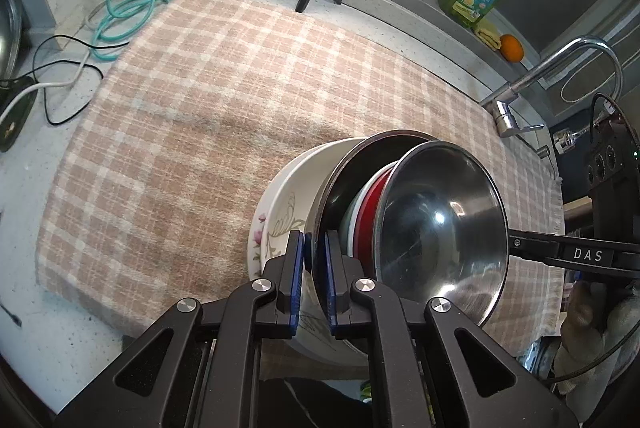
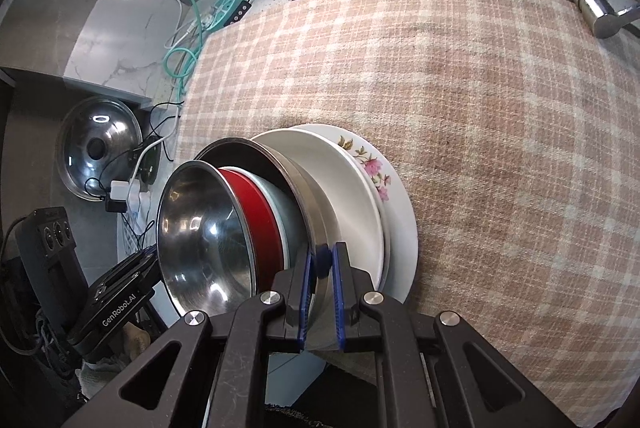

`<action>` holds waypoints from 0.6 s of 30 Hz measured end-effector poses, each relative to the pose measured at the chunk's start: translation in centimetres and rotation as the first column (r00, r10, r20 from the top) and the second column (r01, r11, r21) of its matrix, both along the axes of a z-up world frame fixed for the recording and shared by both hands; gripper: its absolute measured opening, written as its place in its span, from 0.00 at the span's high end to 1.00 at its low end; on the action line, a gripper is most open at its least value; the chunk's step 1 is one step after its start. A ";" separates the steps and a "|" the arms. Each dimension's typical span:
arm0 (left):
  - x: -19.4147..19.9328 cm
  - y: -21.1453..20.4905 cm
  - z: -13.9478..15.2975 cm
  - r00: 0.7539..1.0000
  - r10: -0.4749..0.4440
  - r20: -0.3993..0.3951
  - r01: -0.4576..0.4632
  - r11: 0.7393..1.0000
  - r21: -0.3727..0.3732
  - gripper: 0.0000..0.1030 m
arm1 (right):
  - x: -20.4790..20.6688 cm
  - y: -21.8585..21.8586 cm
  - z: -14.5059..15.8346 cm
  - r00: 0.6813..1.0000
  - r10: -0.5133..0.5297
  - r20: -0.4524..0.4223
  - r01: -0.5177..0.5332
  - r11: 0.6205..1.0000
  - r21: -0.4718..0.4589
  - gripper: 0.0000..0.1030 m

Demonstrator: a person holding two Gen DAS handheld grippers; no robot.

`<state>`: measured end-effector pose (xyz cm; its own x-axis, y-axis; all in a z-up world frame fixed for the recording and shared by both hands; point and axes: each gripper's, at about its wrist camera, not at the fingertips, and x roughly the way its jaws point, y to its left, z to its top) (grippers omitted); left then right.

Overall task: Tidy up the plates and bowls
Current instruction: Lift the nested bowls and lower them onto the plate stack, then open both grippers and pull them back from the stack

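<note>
Both hand-held grippers — left (image 1: pixel 315 244), right (image 2: pixel 322 260) — reach in from opposite sides, clenched on the dark pan's rim (image 1: pixel 320 224) within the tilted stack.

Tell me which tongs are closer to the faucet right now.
Right. The right tongs grip the rim of the dark pan on the stack's faucet side; the left tongs grip the same rim on the side away from it.

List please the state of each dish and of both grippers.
Steel bowl: on top, nested in red bowl.
Red bowl: nested in dark pan.
Dark pan: rim clamped from both sides.
Floral plate: at the bottom, on the cloth.
Left gripper: shut on pan rim.
Right gripper: shut on pan rim.
</note>
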<state>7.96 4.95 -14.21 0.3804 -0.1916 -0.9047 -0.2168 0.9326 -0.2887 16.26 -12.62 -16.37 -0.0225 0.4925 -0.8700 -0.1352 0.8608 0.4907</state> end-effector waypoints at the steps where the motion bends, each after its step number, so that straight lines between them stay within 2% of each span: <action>1: 0.0 0.0 0.0 1.000 -0.003 0.001 0.003 1.000 -0.001 0.93 | 0.0 0.0 0.0 1.000 0.000 0.001 0.000 1.000 0.000 0.90; 9: -0.3 0.3 0.3 1.000 -0.005 0.013 0.004 1.000 0.019 0.85 | -0.3 0.3 0.9 0.999 0.016 0.051 -0.015 1.000 -0.015 0.89; 18: -1.0 0.6 0.8 0.999 0.007 0.035 -0.008 1.000 0.023 0.84 | -1.2 -0.5 2.0 0.997 0.007 0.073 -0.006 1.000 -0.014 0.88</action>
<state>6.94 5.57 -13.46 0.4130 -0.1676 -0.8952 -0.2140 0.9376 -0.2742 15.10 -13.15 -14.37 0.0384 0.4809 -0.8759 -0.1757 0.8662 0.4678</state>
